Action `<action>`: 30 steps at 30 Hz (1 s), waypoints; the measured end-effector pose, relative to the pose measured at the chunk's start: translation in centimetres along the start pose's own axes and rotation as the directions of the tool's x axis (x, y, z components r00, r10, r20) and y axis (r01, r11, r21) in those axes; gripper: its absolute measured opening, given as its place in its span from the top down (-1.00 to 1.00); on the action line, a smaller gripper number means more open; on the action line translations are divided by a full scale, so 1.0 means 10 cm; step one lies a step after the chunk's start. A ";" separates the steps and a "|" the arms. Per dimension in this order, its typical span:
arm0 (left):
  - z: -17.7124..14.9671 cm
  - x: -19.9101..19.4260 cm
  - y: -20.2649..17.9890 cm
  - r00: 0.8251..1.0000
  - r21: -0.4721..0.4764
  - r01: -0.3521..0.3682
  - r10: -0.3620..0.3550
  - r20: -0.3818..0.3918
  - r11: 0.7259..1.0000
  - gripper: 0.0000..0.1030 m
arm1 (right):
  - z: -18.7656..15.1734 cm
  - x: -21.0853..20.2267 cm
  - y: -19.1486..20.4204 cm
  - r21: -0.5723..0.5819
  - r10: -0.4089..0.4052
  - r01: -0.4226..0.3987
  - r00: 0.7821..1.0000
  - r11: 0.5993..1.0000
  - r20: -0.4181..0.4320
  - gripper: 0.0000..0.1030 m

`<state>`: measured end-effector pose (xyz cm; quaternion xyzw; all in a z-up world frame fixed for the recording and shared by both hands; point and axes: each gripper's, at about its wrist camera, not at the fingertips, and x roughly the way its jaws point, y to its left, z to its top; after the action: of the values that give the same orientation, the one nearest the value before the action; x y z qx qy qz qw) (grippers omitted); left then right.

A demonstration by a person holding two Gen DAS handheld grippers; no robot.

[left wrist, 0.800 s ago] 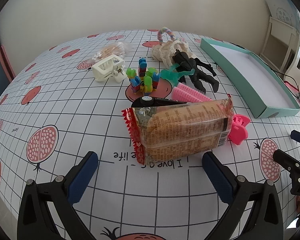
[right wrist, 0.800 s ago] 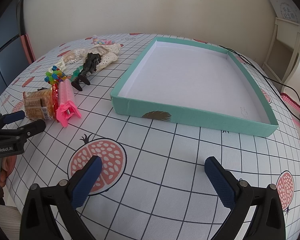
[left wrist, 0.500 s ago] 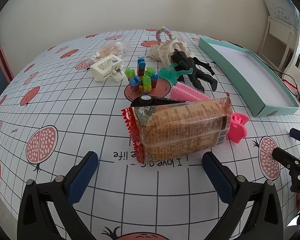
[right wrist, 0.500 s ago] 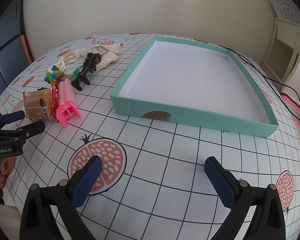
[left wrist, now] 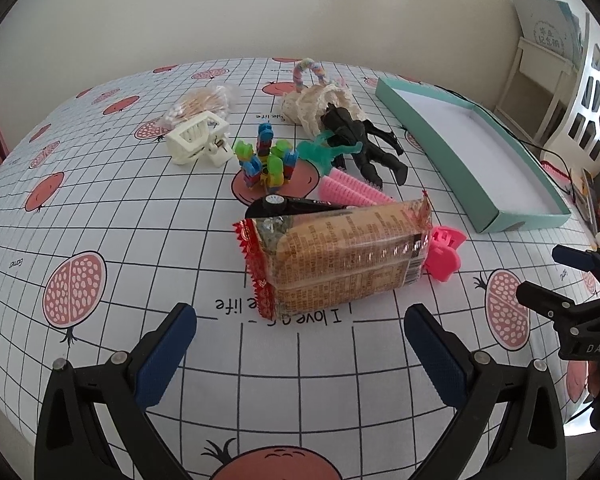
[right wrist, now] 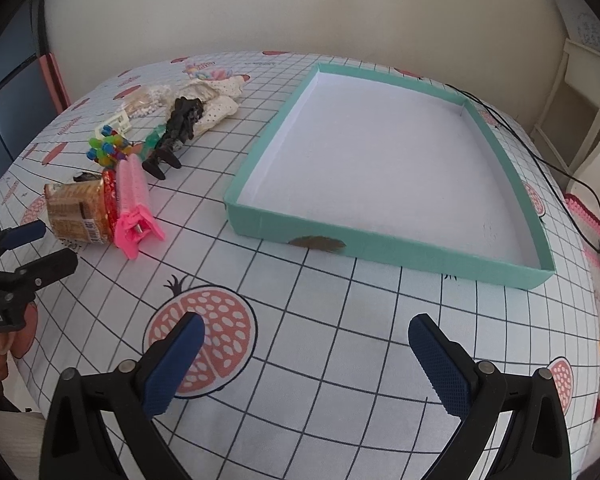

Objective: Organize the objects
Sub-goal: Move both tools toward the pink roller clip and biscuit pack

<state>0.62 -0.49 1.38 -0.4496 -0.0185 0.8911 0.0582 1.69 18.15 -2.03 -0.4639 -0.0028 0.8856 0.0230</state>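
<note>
**Sorting not yet begun: pile untouched, tray bare**

While nothing lies in the teal tray (right wrist: 384, 245), still at the opening step, judging by the layout. Left gripper (left wrist: 300, 332) held low over the tablecloth (left wrist: 100, 208), jaws spread wide and empty, aimed at the biscuit packet (left wrist: 340, 256), the nearest thing in the pile. Right gripper (right wrist: 306, 344) likewise spread wide with nothing between the pads, hovering over a printed pomegranate just short of the tray's near wall.

Next move, probably: a short advance of the left gripper to straddle the packet across its narrow side, then a gentle close, since crinkly wrapping slips and biscuits crush. Tray well to the right of the pile, so a carry across or a hand-over needed.

Counted in the pile, all on the cloth to the left of the tray:
- one biscuit packet
- one pink hair clip (left wrist: 444, 254), touching the packet's end
- one pink hair roller (left wrist: 352, 192)
- one black figure (left wrist: 360, 140)
- one green clip (left wrist: 324, 152)
- one cluster of coloured blocks (left wrist: 268, 160)
- one cream clip (left wrist: 200, 140)
- one bag of cotton swabs (left wrist: 198, 104)
- one lace pouch (left wrist: 320, 100)
- one flat black item (left wrist: 284, 206) behind the packet, identity unclear
</note>
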 end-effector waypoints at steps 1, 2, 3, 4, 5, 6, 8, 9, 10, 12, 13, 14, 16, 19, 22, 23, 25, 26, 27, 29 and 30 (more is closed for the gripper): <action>0.02 -0.01 0.00 1.000 -0.001 0.002 -0.002 0.004 1.000 -1.00 | 0.02 -0.01 0.02 0.000 -0.003 0.003 1.000 1.000 0.006 -1.00; 0.04 -0.01 -0.02 1.000 0.002 0.003 -0.003 0.006 1.000 -1.00 | 0.02 -0.01 0.04 -0.006 -0.005 0.005 1.000 1.000 0.011 -1.00; 0.05 0.00 -0.04 1.000 0.009 0.004 -0.004 0.003 1.000 -1.00 | 0.02 -0.01 0.07 -0.016 -0.007 0.008 1.000 1.000 0.014 -1.00; 0.07 0.00 -0.06 1.000 0.015 0.007 -0.007 0.000 1.000 -1.00 | 0.02 -0.01 0.09 -0.026 -0.012 0.012 1.000 1.000 0.015 -1.00; 0.08 0.01 -0.09 1.000 0.021 0.004 -0.004 -0.001 1.000 -1.00 | 0.01 -0.01 0.11 -0.033 -0.016 0.016 1.000 0.999 0.017 -1.00; 0.09 0.01 -0.11 1.000 0.026 -0.002 0.002 -0.003 1.000 -1.00 | 0.02 -0.01 0.12 -0.038 -0.020 0.020 1.000 0.999 0.018 -1.00; 0.11 -0.03 -0.11 1.000 0.028 -0.009 0.009 0.004 1.000 -1.00 | 0.02 -0.01 0.10 -0.036 -0.018 0.019 1.000 0.999 0.021 -1.00; 0.13 -0.05 -0.08 1.000 0.019 -0.015 0.015 0.013 1.000 -1.00 | 0.02 -0.02 0.09 -0.031 -0.016 0.016 1.000 0.999 0.022 -1.00; 0.14 -0.07 -0.06 1.000 0.007 -0.025 0.025 0.019 1.000 -1.00 | 0.03 -0.01 0.08 -0.027 -0.013 0.014 1.000 1.000 0.020 -1.00; 0.15 -0.08 -0.04 0.999 -0.002 -0.039 0.040 0.022 0.999 -1.00 | 0.02 0.01 0.08 -0.023 -0.010 0.010 1.000 1.000 0.014 -1.00; 0.15 -0.08 -0.05 0.999 0.005 -0.036 0.036 0.022 0.999 -1.00 | 0.02 0.02 0.09 -0.023 -0.007 0.007 1.000 1.000 0.012 -1.00; 0.16 -0.07 -0.07 0.999 0.018 -0.033 0.033 0.020 0.999 -1.00 | 0.02 0.03 0.09 -0.025 -0.004 0.005 1.000 1.000 0.010 -1.00; 0.18 -0.03 -0.11 0.999 0.027 -0.037 0.036 0.016 0.999 -1.00 | 0.01 0.03 0.10 -0.029 -0.002 0.002 1.000 1.000 0.011 -1.00; 0.22 0.03 -0.18 1.000 0.039 -0.028 0.028 0.005 0.999 -1.00 | 0.01 0.04 0.09 -0.025 -0.001 0.001 1.000 1.000 0.009 -1.00; 0.25 0.07 -0.25 0.997 0.081 -0.074 0.073 0.016 0.994 -1.00 | 0.01 0.03 0.08 -0.021 -0.001 0.001 1.000 1.000 0.013 -1.00; 0.27 0.08 -0.23 0.996 0.074 -0.092 0.091 0.018 0.993 -1.00 | 0.00 0.02 0.08 -0.021 -0.001 0.002 1.000 1.000 0.015 -1.00; 0.27 0.09 -0.15 0.990 0.053 -0.141 0.140 0.019 0.989 -1.00 | 0.01 0.00 0.08 -0.023 0.000 0.001 1.000 1.000 0.020 -1.00; 0.26 0.07 -0.10 0.988 0.044 -0.154 0.153 0.026 0.987 -1.00 | 0.03 -0.01 0.08 -0.023 0.004 -0.003 1.000 1.000 0.023 -1.00; 0.26 0.06 -0.05 0.987 0.033 -0.160 0.159 0.028 0.987 -1.00 | 0.04 -0.02 0.08 -0.023 0.009 -0.008 1.000 1.000 0.024 -1.00; 0.25 0.03 0.05 0.987 0.006 -0.161 0.160 0.028 0.987 -1.00 | 0.09 -0.06 0.10 -0.029 0.024 -0.023 0.999 0.999 0.029 -1.00; 0.25 0.01 0.09 0.987 -0.005 -0.157 0.157 0.032 0.988 -1.00 | 0.12 -0.07 0.12 -0.033 0.035 -0.034 0.999 0.999 0.032 -1.00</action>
<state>-1.48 -1.35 2.73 -0.4355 0.0149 0.9000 -0.0132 1.07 16.97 -0.77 -0.4498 -0.0094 0.8931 0.0001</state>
